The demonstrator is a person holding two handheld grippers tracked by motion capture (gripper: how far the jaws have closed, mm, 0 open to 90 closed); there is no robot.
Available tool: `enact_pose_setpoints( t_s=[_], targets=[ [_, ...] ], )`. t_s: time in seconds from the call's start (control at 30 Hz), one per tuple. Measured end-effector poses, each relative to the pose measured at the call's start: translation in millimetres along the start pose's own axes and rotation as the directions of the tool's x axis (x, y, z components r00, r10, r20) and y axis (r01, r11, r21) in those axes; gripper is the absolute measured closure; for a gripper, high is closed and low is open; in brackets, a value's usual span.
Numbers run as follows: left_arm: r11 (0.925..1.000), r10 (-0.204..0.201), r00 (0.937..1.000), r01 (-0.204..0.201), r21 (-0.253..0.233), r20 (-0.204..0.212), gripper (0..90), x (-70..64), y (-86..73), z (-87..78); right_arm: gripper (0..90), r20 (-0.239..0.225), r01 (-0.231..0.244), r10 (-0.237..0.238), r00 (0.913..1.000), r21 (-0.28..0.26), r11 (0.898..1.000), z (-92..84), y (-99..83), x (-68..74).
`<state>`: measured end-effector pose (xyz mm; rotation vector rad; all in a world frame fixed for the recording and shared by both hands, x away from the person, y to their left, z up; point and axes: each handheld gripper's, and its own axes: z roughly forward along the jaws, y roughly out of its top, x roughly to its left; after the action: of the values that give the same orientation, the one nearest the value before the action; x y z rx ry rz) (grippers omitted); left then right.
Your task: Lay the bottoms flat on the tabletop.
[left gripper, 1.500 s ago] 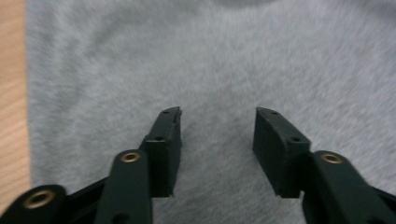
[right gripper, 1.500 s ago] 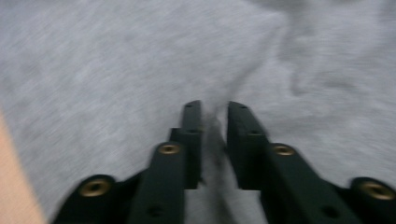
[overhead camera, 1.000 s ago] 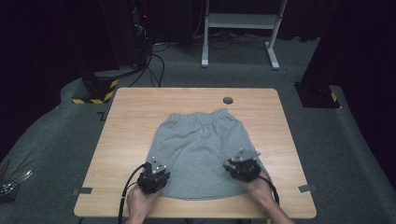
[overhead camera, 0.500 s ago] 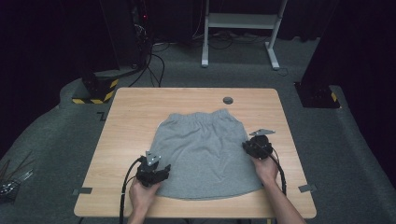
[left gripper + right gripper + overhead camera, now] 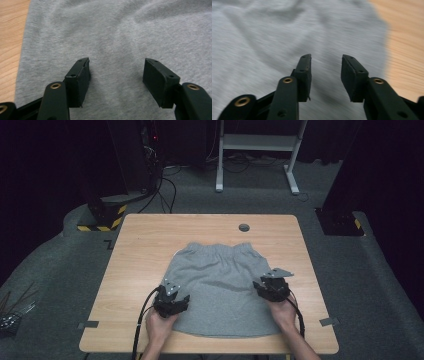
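Grey fleece shorts (image 5: pixel 222 287) are lying flat on the wooden bench (image 5: pixel 145 250), waistband towards the far edge and hem towards the person. The left gripper (image 5: pixel 176 299) is sitting over the near left part of the cloth, close to its left edge, and the right gripper (image 5: pixel 267 287) is sitting over the right side, a little farther up the bench.

In the left gripper view the left gripper (image 5: pixel 116 72) is pointing down at the fabric with its jaws standing well apart; they have just been opening, and bare flat cloth is showing between them, with nothing pinched. In the right gripper view the right gripper (image 5: pixel 325 75) is likewise hanging over the shorts (image 5: pixel 274 45) with its jaws apart, having just been opening, and no fold is caught between the pads.

The high view is giving the whole garment, both hands and the round hole (image 5: pixel 244 227) in the bench beyond the waistband. The gripper views are adding the close detail: soft wrinkles in the shorts (image 5: pixel 125 30), and the cloth's edge against bare wood on the outer side of each gripper. The right gripper view is blurred.
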<state>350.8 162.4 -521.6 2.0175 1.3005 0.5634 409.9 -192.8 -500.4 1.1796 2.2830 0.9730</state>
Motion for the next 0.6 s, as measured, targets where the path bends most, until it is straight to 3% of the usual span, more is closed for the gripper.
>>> enact_pose_setpoints(
  t_s=[0.1, 0.13, 0.17, 0.27, 0.37, 0.43, 0.6],
  targets=[
    [0.9999, 0.010, 0.9998, -0.010, -0.007, 0.019, 39.4, -0.2, -5.9, -5.1, 56.3, -0.045, 0.036, -0.035, 0.9984, 0.024, 0.999, 10.7, -2.8, 20.2],
    [0.9998, 0.018, 0.9996, -0.017, -0.008, 0.021, 39.5, 0.0, -7.6, -6.8, 55.5, -0.040, 0.081, -0.078, 0.9961, 0.058, 0.995, 14.0, -7.1, 29.5],
    [0.9998, 0.019, 0.9995, -0.019, -0.006, 0.025, 39.6, 0.1, -9.7, -9.2, 55.6, -0.033, 0.105, -0.104, 0.9941, 0.035, 0.994, 12.3, -10.2, 32.2],
    [0.9997, 0.020, 0.9993, -0.020, -0.011, 0.030, 38.9, 0.3, -12.0, -10.8, 55.7, -0.035, 0.118, -0.116, 0.9926, 0.039, 0.992, 6.2, -9.5, 35.3],
    [0.9999, 0.016, 0.9996, -0.016, -0.004, 0.023, 37.4, -2.1, -9.0, -8.4, 59.6, -0.064, 0.102, -0.104, 0.9925, -0.033, 0.994, 5.2, 7.5, 42.2],
    [0.9999, 0.014, 0.9997, -0.014, -0.006, 0.019, 36.8, -3.4, -8.9, -7.8, 65.4, -0.084, 0.119, -0.124, 0.9887, -0.064, 0.991, 12.1, 20.7, 51.3],
    [0.9996, 0.013, 0.9996, -0.013, -0.026, 0.023, 36.6, -1.6, -11.4, -7.6, 75.8, -0.124, 0.175, -0.174, 0.9769, -0.010, 0.985, 53.8, 44.0, 74.6]
  ],
)
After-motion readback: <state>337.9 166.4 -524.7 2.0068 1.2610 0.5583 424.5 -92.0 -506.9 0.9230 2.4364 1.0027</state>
